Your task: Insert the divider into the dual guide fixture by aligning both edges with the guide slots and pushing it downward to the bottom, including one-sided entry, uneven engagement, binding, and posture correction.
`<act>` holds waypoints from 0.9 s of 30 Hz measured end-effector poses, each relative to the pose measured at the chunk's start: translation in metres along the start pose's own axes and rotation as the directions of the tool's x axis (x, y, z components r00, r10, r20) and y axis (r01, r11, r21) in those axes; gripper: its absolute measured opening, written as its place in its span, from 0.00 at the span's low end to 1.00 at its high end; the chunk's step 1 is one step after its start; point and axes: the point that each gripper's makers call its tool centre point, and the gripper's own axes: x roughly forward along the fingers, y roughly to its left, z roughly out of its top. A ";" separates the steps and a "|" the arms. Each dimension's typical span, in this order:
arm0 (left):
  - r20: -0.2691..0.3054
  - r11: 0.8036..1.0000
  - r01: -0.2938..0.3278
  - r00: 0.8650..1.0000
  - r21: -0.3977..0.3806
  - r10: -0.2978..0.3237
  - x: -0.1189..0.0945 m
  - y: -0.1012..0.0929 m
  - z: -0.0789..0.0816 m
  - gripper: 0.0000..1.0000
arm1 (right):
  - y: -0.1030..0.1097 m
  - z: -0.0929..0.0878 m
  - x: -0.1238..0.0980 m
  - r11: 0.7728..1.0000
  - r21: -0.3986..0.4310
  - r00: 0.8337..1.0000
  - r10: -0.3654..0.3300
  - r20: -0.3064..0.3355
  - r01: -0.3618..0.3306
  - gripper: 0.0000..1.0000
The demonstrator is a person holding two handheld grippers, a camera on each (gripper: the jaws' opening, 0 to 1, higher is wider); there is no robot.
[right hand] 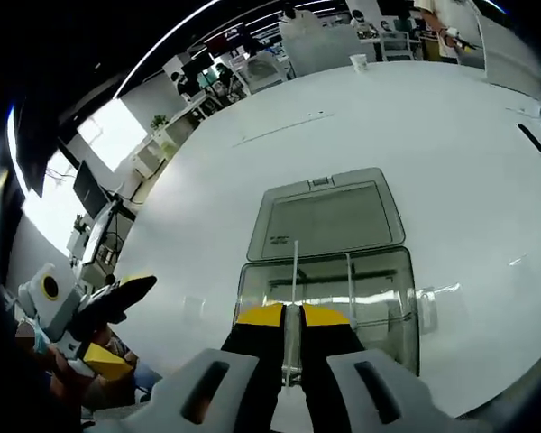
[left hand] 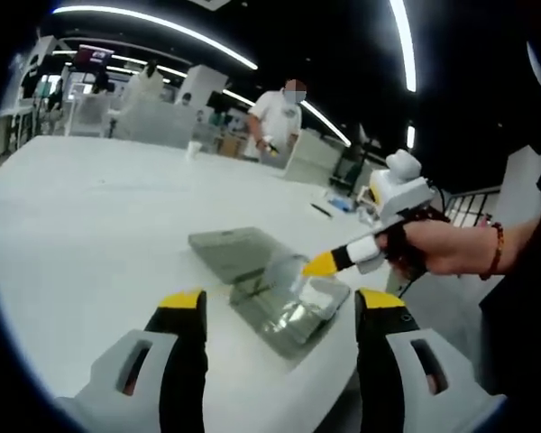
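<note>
A clear plastic box, the guide fixture (right hand: 379, 298), lies on the white table (right hand: 207, 207) with its grey lid (right hand: 329, 221) folded open behind it. My right gripper (right hand: 293, 314) is shut on a thin clear divider (right hand: 295, 271), seen edge-on and held upright over the box's left part. In the left gripper view the same box (left hand: 293, 316) and lid (left hand: 234, 251) lie between my left gripper's (left hand: 280, 299) wide-open jaws, which hold nothing. There the right gripper (left hand: 329, 263), held by a hand, reaches in from the right with the divider (left hand: 284, 271) above the box.
The left gripper (right hand: 99, 316) sits at the lower left of the right gripper view, off the table's edge. A white cup (right hand: 359, 61) and a dark pen (right hand: 529, 138) lie further off. A person in a white shirt (left hand: 279, 113) stands behind the table.
</note>
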 end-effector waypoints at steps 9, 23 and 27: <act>-0.003 1.000 0.006 1.000 -0.004 -0.006 0.001 -0.002 -0.001 0.65 | 0.010 0.000 -0.004 0.994 -0.094 0.997 -0.051 0.062 0.056 0.00; -0.011 1.000 0.017 1.000 -0.004 -0.017 0.003 -0.003 -0.002 0.64 | 0.002 0.004 -0.006 0.998 0.000 0.986 -0.064 0.154 0.065 0.00; -0.013 1.000 0.020 1.000 -0.004 -0.020 0.003 -0.003 -0.002 0.64 | 0.009 0.013 -0.013 0.999 0.000 0.982 -0.040 0.186 0.041 0.00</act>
